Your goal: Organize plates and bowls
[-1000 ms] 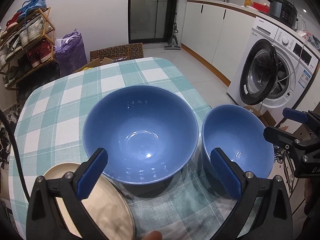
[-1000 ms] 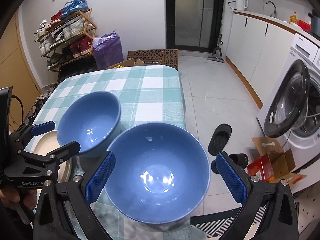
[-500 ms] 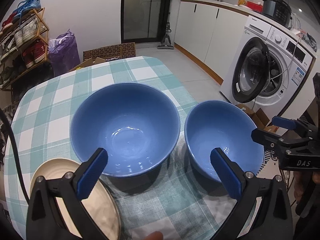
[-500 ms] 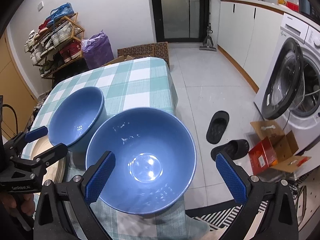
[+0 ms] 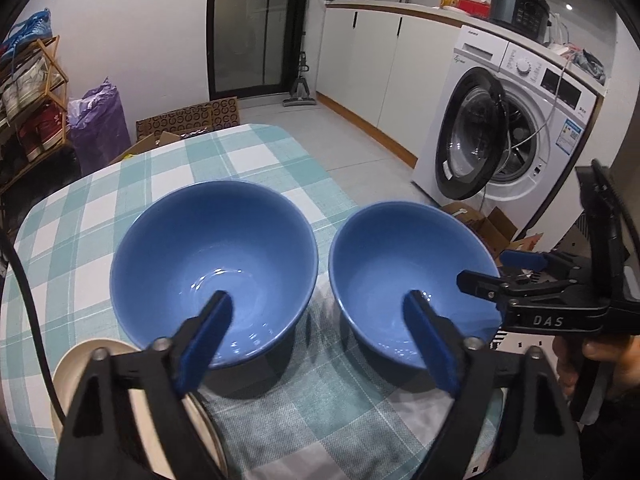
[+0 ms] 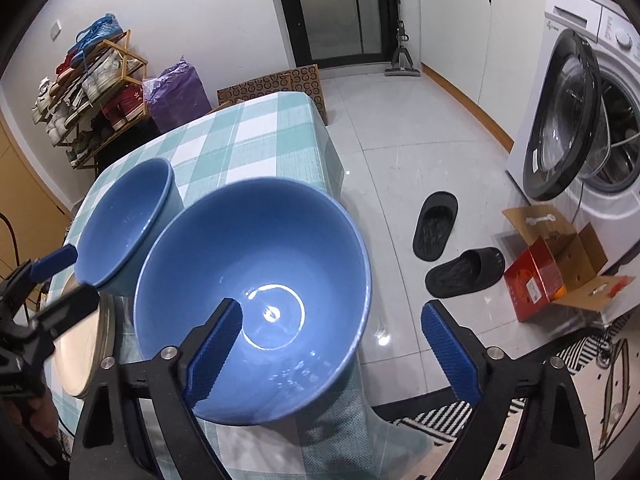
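Note:
Two blue bowls stand side by side on the checked tablecloth (image 5: pixel 256 160). The left bowl (image 5: pixel 212 264) (image 6: pixel 124 220) sits mid-table. The right bowl (image 5: pixel 408 276) (image 6: pixel 256 292) sits at the table's right edge. A beige plate (image 5: pixel 92 380) (image 6: pixel 80 356) lies at the near left. My left gripper (image 5: pixel 320 340) is open and empty, its fingers above the near rims of both bowls. My right gripper (image 6: pixel 332 344) is open and empty, its left finger over the right bowl, its right finger past the table edge.
A washing machine (image 5: pixel 516 120) with its door open stands to the right. Black slippers (image 6: pixel 436 224) and a cardboard box (image 6: pixel 556 256) lie on the floor. A shoe rack (image 6: pixel 92 84) and a purple bag (image 6: pixel 180 92) stand behind the table.
Both grippers have drawn back and tilted. The bowls look smaller in the left view, and the right view has swung toward the floor. The bowls have not moved.

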The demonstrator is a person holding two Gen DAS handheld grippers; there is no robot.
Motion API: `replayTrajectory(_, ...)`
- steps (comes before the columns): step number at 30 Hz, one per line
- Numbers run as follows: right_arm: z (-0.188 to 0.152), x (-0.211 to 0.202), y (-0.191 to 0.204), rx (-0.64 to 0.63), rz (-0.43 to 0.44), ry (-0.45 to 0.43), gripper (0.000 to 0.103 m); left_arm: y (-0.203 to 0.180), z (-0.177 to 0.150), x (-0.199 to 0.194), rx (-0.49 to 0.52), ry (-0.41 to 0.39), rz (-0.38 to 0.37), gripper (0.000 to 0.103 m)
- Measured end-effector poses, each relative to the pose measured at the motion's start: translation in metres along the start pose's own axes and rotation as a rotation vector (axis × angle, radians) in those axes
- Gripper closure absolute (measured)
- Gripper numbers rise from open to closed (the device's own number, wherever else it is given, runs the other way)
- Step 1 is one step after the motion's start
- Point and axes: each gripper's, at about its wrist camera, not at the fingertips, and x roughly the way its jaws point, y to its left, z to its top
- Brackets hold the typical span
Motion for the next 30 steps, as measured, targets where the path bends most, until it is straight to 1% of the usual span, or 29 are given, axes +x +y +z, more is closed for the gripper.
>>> replayTrajectory(3, -0.003, 0.002, -0.002, 0.006, 0.007, 0.003, 0.017, -0.001, 0.001, -0.001, 0.019, -0.008, -0.034, 0.04)
replayTrajectory(5, -0.003, 0.004, -0.002, 0.007, 0.011, 0.003, 0.018, -0.003, 0.001, 0.0, 0.024, -0.003, -0.055, 0.042)
replayTrajectory(6, -0.003, 0.005, -0.002, 0.008, 0.015, 0.003, 0.019, -0.004, 0.0, 0.001, 0.027, 0.001, -0.074, 0.045)
replayTrajectory(7, -0.004, 0.005, -0.002, 0.008, 0.017, 0.004, 0.021, -0.005, 0.001, 0.001, 0.029, 0.005, -0.087, 0.051)
replayTrajectory(8, -0.004, 0.006, -0.002, 0.008, 0.018, 0.005, 0.024, -0.006, 0.0, 0.001, 0.031, 0.007, -0.102, 0.054)
replayTrajectory(9, -0.004, 0.006, -0.002, 0.008, 0.019, 0.004, 0.025, -0.008, 0.0, 0.002, 0.036, 0.009, -0.115, 0.054)
replayTrajectory(14, -0.006, 0.005, -0.002, 0.005, 0.03, 0.0, 0.026, -0.015, -0.001, 0.006, 0.048, 0.029, -0.145, 0.054)
replayTrajectory(17, -0.007, 0.006, -0.002, 0.001, 0.034, 0.004, 0.031, -0.017, -0.002, 0.009, 0.053, 0.04, -0.162, 0.054)
replayTrajectory(19, -0.009, 0.008, -0.002, -0.001, 0.036, 0.008, 0.031, -0.019, -0.002, 0.011, 0.055, 0.048, -0.165, 0.055)
replayTrajectory(21, -0.011, 0.009, -0.002, -0.004, 0.038, 0.013, 0.034, -0.02, -0.002, 0.012, 0.052, 0.055, -0.158, 0.055)
replayTrajectory(30, -0.016, 0.015, -0.003, -0.02, 0.043, 0.029, 0.038, -0.022, -0.003, 0.021, 0.044, 0.079, -0.15, 0.055)
